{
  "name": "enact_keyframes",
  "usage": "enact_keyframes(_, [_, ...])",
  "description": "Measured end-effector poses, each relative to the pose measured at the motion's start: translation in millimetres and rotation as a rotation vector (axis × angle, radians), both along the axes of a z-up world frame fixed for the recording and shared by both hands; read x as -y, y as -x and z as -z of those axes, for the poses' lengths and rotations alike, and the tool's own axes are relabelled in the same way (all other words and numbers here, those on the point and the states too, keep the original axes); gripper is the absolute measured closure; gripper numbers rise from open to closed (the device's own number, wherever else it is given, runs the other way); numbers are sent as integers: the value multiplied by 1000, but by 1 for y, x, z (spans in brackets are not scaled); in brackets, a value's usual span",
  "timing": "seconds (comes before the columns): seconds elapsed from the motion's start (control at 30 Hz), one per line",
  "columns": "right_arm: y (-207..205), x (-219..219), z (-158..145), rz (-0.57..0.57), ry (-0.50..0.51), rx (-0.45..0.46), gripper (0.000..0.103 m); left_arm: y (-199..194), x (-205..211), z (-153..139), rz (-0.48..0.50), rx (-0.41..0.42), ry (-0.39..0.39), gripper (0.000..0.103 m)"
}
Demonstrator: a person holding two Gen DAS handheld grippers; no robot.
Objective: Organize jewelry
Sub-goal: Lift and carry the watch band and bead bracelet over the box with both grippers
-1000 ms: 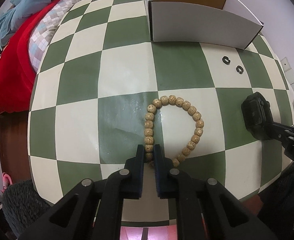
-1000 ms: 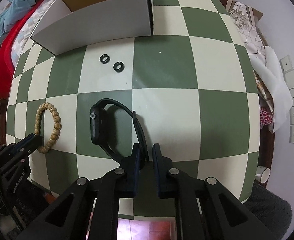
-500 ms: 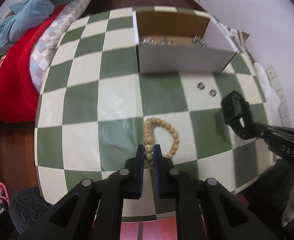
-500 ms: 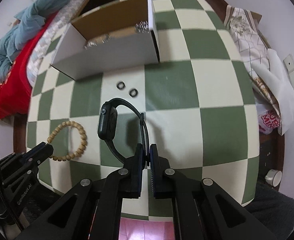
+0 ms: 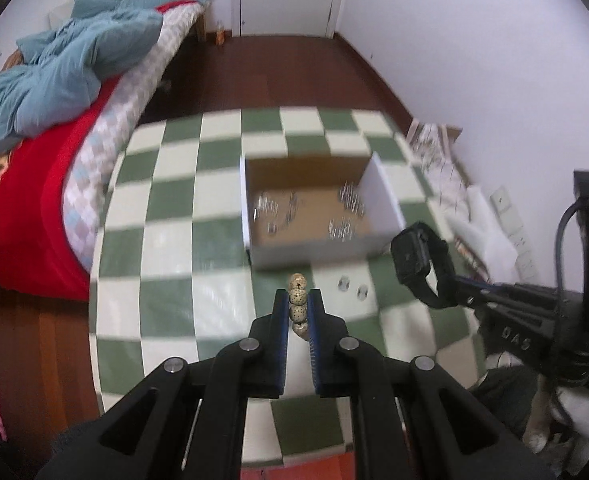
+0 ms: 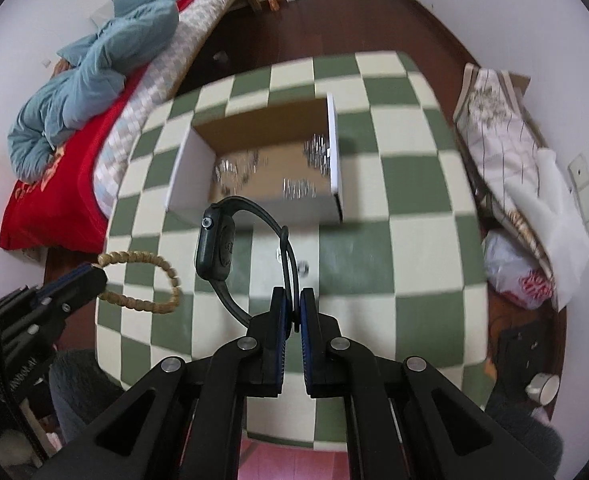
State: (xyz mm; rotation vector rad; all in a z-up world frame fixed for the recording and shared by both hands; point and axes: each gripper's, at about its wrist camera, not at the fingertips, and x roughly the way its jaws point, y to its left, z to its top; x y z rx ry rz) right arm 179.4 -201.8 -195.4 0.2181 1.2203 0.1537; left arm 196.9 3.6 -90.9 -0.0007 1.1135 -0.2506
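left gripper (image 5: 298, 312) clamps bead bracelet (image 6: 142, 280), aloft near cardboard box (image 6: 254, 204) | right gripper (image 6: 290, 308) pinches smartwatch (image 6: 216, 248) strap, aloft | bracelet light, floppy; strap flexible, watch head heavier

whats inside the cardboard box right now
Inside the open cardboard box, several small silvery pieces lie scattered on the brown floor; blur hides what they are. The near wall covers the front strip of the floor. The bead bracelet and watch are still outside, held up.
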Motion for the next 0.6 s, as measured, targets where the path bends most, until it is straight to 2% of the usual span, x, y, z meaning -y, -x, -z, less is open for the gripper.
enact_keyframes(0.13, [-32,2,-16,2,24,26,96,-34,5,-18,-3,38,7,97])
enact_keyframes(0.3, [-76,0,-19,7,49,19,96,-74,12,-20,-9,45,-2,97])
enact_keyframes(0.43, [-104,-3,-9,9,64,-8,96,-100,16,-6,-18,28,-28,97])
enact_keyframes(0.6, [-121,-7,11,6,76,-47,96,-117,13,16,-54,-18,-24,97])
